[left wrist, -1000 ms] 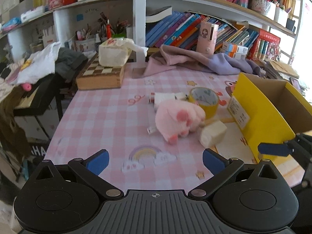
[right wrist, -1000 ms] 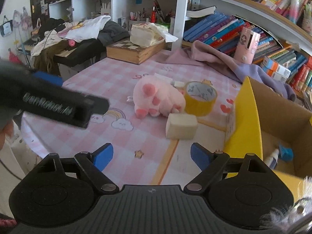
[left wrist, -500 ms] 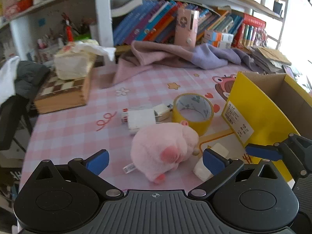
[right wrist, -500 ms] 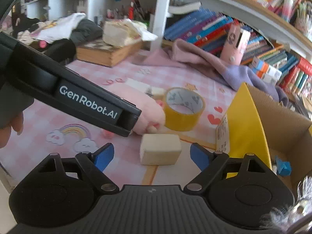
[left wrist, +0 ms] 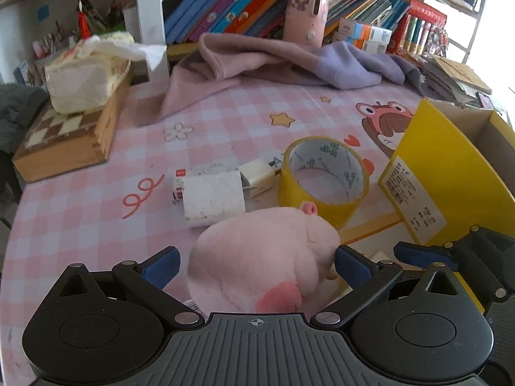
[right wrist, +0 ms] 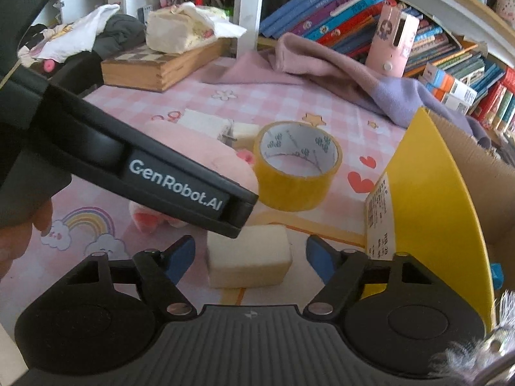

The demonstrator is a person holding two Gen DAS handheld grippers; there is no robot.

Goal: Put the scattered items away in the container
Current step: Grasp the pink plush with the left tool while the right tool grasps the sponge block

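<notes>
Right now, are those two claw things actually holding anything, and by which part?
Nothing is held. The left gripper has its open fingers on either side of the pink plush toy; the right gripper sits open around the cream block.

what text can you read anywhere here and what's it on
"GenRobot.AI": white lettering on the black body of the left claw.
Label on the yellow box: barcode and print too small to read.
Book spines on the shelf: too blurred to read.
</notes>
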